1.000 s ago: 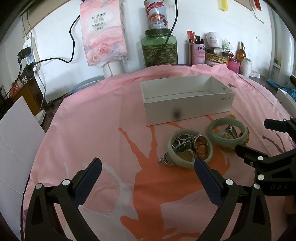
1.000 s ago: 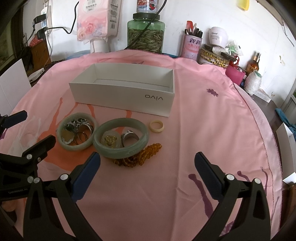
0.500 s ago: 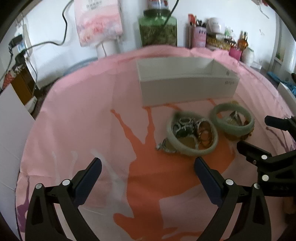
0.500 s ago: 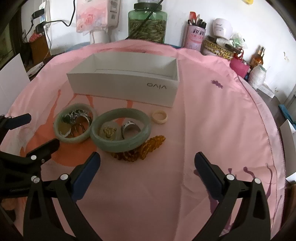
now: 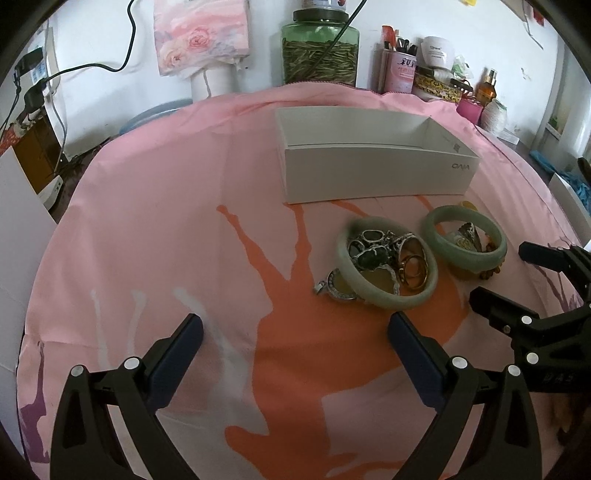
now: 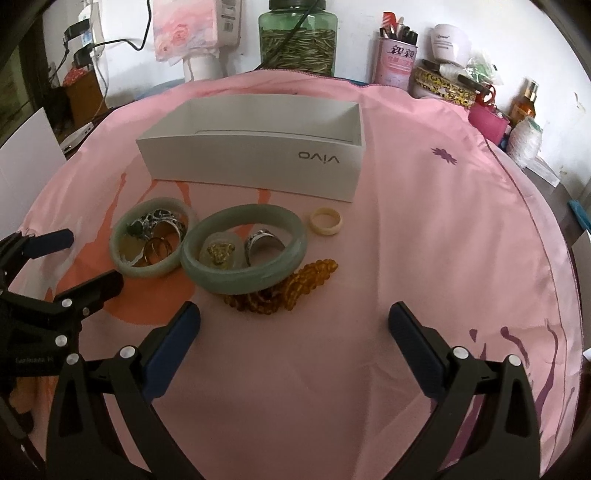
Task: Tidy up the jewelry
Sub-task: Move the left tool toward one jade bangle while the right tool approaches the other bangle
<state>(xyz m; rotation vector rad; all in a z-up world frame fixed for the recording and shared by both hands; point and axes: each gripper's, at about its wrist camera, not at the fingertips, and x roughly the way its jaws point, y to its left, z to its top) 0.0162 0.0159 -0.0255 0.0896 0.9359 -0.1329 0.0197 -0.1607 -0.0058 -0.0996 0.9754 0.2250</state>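
Two pale green jade bangles lie on the pink cloth in front of an open white box (image 5: 373, 177) (image 6: 255, 166). The left bangle (image 5: 384, 299) (image 6: 125, 258) rings several silver and gold rings. The larger right bangle (image 5: 443, 247) (image 6: 240, 277) rings a silver ring (image 6: 264, 242) and a gold piece (image 6: 219, 253). An amber bead bracelet (image 6: 295, 282) lies under it, a cream ring (image 6: 325, 220) beside it. My left gripper (image 5: 295, 339) (image 6: 79, 258) is open, just short of the left bangle. My right gripper (image 6: 293, 328) (image 5: 506, 273) is open, just short of the bead bracelet. Both are empty.
A green glass jar (image 5: 319, 55), a tissue pack (image 5: 201, 33), a pink pen cup (image 6: 397, 61) and toiletries stand behind the table's far edge. White board (image 5: 14, 221) leans at the left. Cables hang on the wall.
Both grippers have moved forward and lower toward the jewelry; the bangles and box now look nearer. Nothing on the cloth has moved. Both stay open.
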